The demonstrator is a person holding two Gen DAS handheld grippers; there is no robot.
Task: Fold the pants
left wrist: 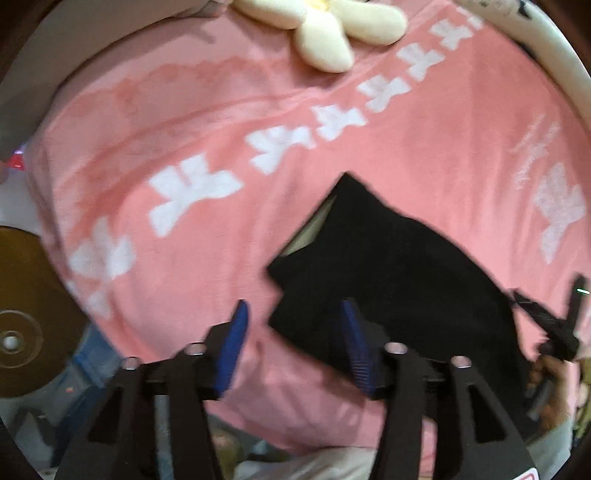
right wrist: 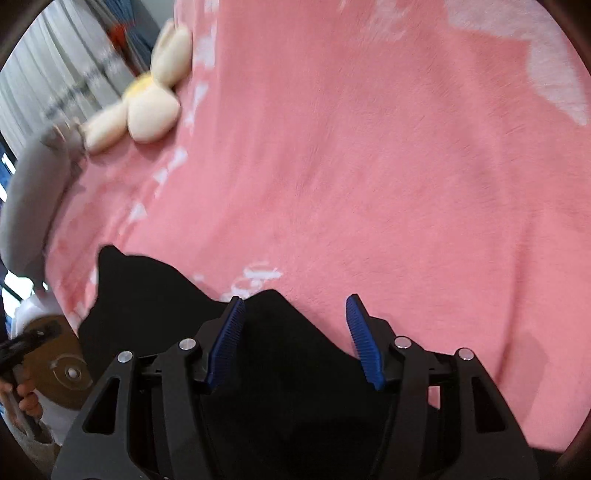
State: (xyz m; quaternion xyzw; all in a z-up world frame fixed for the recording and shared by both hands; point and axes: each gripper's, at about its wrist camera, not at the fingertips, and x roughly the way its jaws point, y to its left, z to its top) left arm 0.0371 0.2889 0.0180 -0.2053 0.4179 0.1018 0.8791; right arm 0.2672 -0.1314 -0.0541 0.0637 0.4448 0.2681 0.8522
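The black pants (left wrist: 399, 273) lie bunched in a folded heap on the pink blanket (left wrist: 229, 103). My left gripper (left wrist: 295, 314) is open and empty, hovering above the heap's near left corner. The other gripper (left wrist: 554, 325) shows at the right edge of the left wrist view. In the right wrist view the pants (right wrist: 155, 295) lie low and left, partly under my right gripper (right wrist: 295, 310), which is open and empty above the cloth's edge. The left gripper (right wrist: 22, 347) shows at the far left there, in a hand.
A cream flower-shaped plush (left wrist: 325, 26) lies at the blanket's far side; it also shows in the right wrist view (right wrist: 147, 96). A round brown stool top (left wrist: 26, 314) stands left of the bed. A grey pillow (right wrist: 29, 206) and curtains (right wrist: 66, 66) are at the left.
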